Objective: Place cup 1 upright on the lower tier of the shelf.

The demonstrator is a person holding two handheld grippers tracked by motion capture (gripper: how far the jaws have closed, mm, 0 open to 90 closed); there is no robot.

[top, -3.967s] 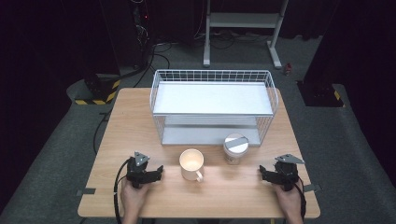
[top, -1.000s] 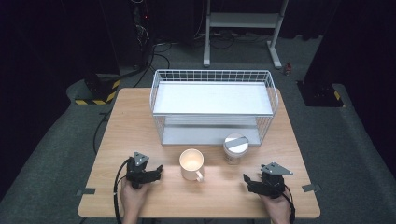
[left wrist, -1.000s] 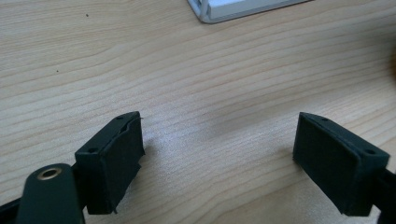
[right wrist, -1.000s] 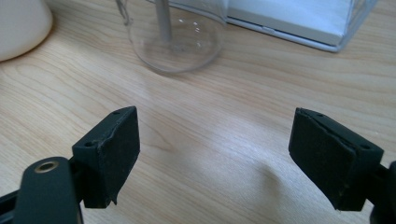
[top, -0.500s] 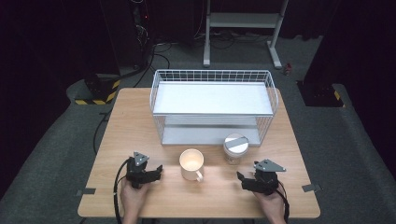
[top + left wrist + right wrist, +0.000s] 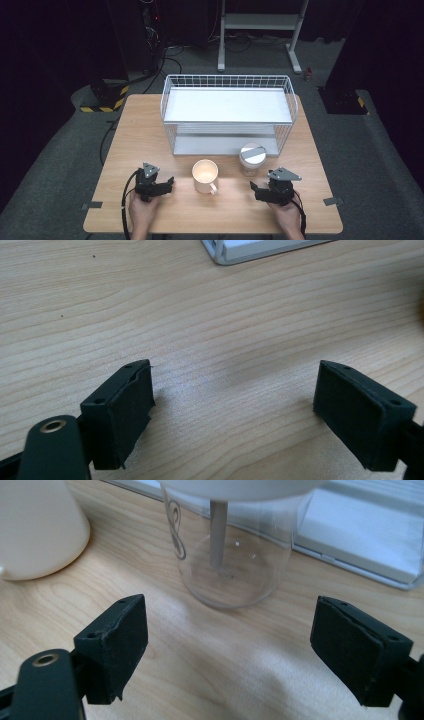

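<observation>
Right gripper (image 6: 259, 191) is shifted toward frame centre, jaws apart, empty; glass jar (image 6: 234, 555) could be tipped if struck high.

High view overlooks table (image 6: 150, 125); tool views skim it closely.

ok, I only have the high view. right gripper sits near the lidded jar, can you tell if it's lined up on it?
Observer: In the right gripper view the clear jar stands ahead, between the two open jaws of the right gripper. No contact.
Operator: Anything inside the jar?
Observer: A grey stem hangs down from the lid; otherwise it looks empty.
Operator: Left gripper?
Observer: The left gripper is open over bare table, nothing between the jaws.
</observation>
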